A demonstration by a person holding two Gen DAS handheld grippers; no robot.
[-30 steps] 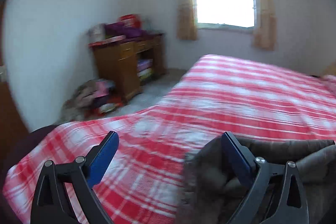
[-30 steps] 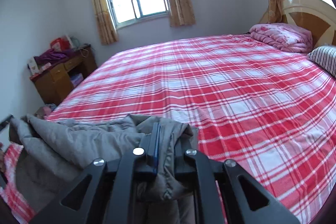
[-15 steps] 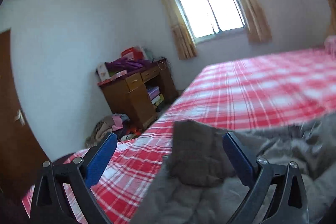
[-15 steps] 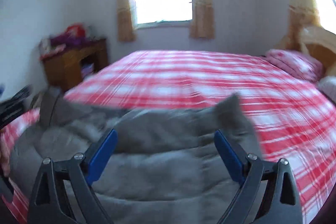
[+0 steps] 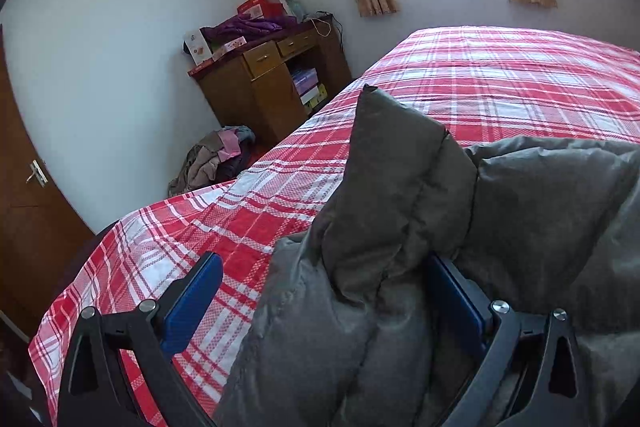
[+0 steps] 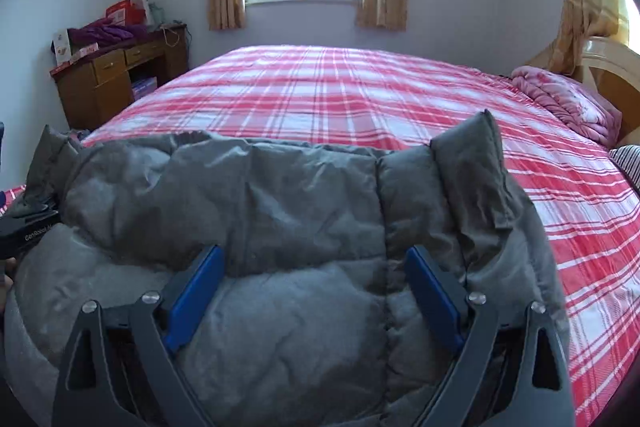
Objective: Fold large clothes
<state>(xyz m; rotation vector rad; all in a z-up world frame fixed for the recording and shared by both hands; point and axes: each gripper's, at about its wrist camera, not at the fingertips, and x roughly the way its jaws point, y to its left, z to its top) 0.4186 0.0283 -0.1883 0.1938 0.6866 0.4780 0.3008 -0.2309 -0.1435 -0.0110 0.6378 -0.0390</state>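
A grey padded jacket (image 6: 304,211) lies bunched on the near part of the red plaid bed (image 6: 360,95). My right gripper (image 6: 316,287) is open, its blue fingers spread just above the jacket's middle. My left gripper (image 5: 324,291) is open too; the jacket's left edge (image 5: 400,187) stands up in a peak between its fingers, against the right pad (image 5: 456,299). The left gripper's body also shows at the left edge of the right wrist view (image 6: 24,227).
A wooden desk (image 5: 272,83) with boxes and purple cloth stands by the far left wall, a heap of clothes (image 5: 216,155) on the floor beside it. A brown door (image 5: 28,195) is at left. A pink quilt (image 6: 568,103) and headboard (image 6: 608,67) are at right.
My right gripper let go of the jacket and opened wide. The jacket now lies spread on the bed. My left gripper moved over the jacket's left edge and stays open.
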